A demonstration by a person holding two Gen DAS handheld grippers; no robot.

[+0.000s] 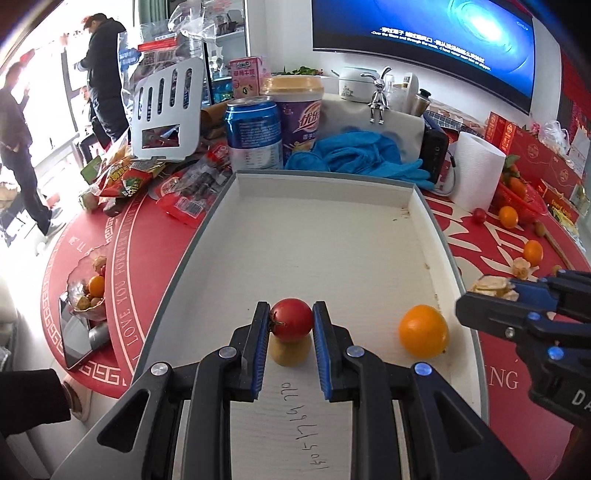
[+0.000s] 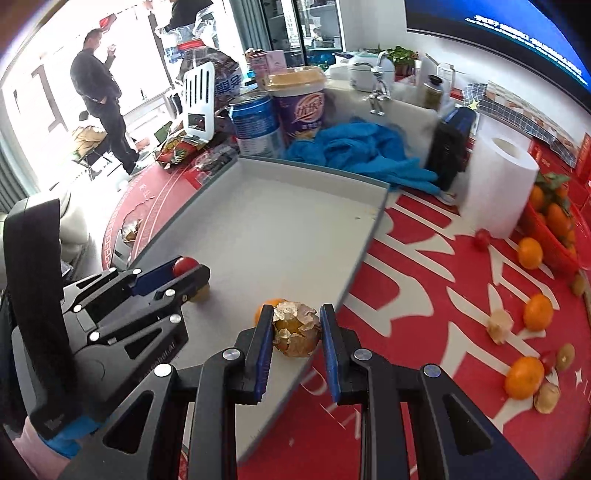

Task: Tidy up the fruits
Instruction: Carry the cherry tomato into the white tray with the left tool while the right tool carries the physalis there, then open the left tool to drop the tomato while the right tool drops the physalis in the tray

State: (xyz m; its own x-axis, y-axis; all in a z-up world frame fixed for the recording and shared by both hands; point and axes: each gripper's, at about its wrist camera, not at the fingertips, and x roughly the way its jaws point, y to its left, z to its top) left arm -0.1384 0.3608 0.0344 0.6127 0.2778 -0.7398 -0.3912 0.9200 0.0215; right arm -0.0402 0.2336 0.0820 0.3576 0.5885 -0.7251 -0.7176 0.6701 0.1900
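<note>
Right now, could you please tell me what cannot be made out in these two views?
- Yellowish fruit in the tray: left wrist view, mostly hidden under the tomato.
- Orange: right wrist view, largely behind the husked fruit.
- Whether either held fruit touches the tray: not visible.
- Red basket: cut by the image edge.

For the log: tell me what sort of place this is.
Probably a showroom or office lounge, not a kitchen: a huge curved wall screen, a glass-door drinks fridge, people standing about, and a red printed tablecloth crowded with snacks and fruit.
</note>
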